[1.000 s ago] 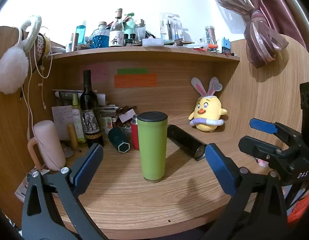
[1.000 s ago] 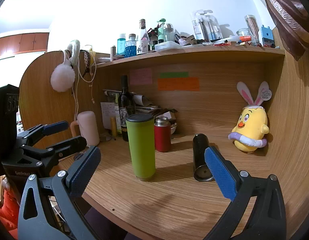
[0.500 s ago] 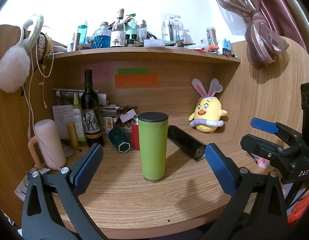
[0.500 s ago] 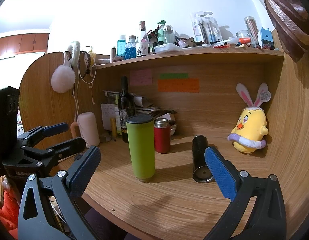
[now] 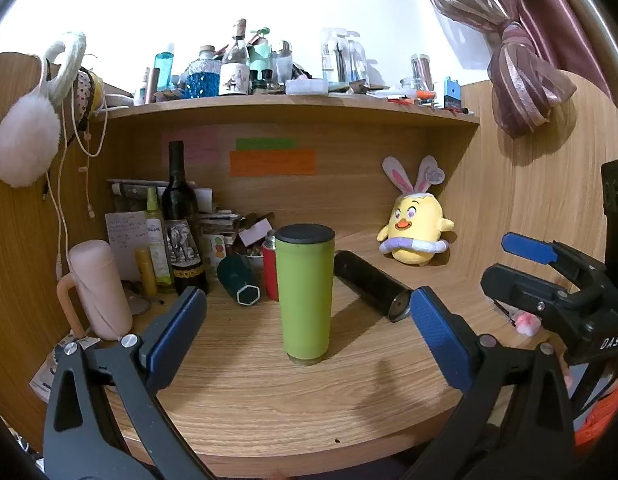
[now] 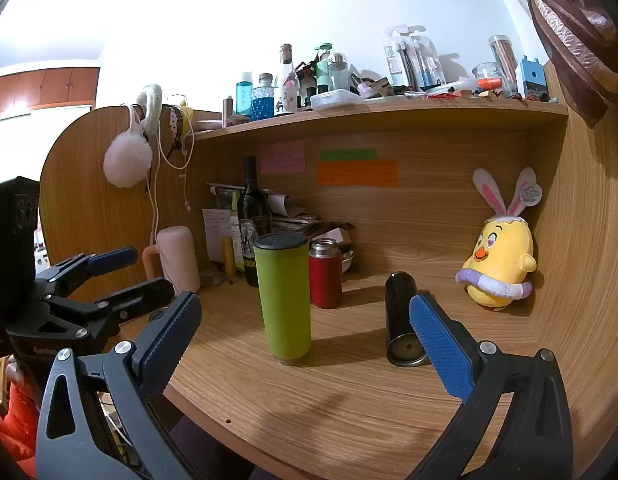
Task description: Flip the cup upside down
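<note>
Nothing is done yet: the green cup (image 5: 306,294) stands upright, lid up, mid-desk (image 5: 269,400), at twelve o'clock from the left gripper (image 5: 305,322). Both it and the right gripper (image 6: 305,330) gape wide, holding nothing; grasping and flipping remain.

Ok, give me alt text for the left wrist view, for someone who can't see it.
A tall green cup with a black lid stands upright on a wooden desk, centred ahead of the open left gripper, untouched. A black cylinder lies behind it; the right gripper waits at right.
</note>
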`<state>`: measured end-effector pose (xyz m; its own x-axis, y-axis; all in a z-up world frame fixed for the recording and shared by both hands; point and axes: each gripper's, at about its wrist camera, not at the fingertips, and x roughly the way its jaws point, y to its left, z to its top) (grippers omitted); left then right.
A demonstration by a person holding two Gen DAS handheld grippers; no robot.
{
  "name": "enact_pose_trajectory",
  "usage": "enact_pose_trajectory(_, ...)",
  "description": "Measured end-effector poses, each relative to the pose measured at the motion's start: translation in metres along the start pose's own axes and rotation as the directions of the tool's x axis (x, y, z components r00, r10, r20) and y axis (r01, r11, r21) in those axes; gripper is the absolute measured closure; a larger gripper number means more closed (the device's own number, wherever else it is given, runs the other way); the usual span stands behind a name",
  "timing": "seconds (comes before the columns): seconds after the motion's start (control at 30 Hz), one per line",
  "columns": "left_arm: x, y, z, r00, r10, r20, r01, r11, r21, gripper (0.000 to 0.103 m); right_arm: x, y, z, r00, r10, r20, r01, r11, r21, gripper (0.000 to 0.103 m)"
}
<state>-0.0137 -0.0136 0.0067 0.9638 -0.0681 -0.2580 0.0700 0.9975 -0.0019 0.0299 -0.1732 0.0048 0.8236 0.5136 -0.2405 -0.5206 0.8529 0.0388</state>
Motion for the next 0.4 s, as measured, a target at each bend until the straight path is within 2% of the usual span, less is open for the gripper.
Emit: enact_pose_trajectory(0.4, -0.0019, 0.0001, -0.0018, 1.000, -0.025, 0.002, 0.025, 1.000, 0.008, 0.000, 0.0012, 0.0006, 0.0005, 1.000, 0.002, -0.004, -0.002, 1.000, 0.000, 0.000)
